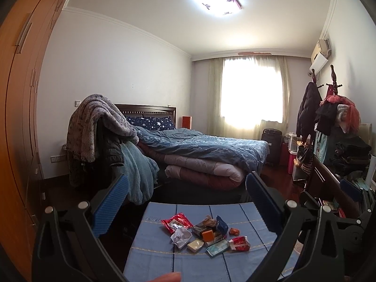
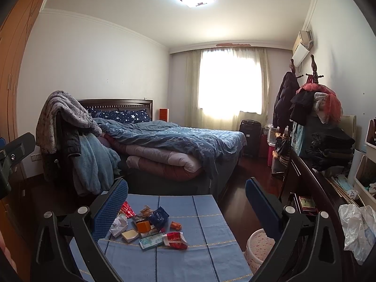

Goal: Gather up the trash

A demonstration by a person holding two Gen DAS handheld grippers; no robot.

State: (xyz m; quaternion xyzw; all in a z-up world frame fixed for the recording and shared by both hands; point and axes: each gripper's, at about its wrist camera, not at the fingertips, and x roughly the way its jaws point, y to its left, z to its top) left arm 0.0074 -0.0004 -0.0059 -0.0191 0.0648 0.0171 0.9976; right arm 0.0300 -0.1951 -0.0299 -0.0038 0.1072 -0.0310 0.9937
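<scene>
— How do your tongs stand?
— My left tongs (image 1: 185, 202) and right tongs (image 2: 185, 208) both gape wide, holding nothing, above the table (image 2: 211, 246).
— And the trash?
— The trash pile (image 1: 203, 233) lies on the table's blue cloth, below and between the left tongs' fingers; it sits nearer the right tongs' left finger (image 2: 109, 211). A pale basket (image 2: 257, 246) stands just beside the table.

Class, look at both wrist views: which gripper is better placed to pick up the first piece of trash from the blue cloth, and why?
Probably the left gripper: the trash pile lies centred between its open fingers. In the right gripper's view the pile sits off toward its left finger; it is nearer the basket.
</scene>
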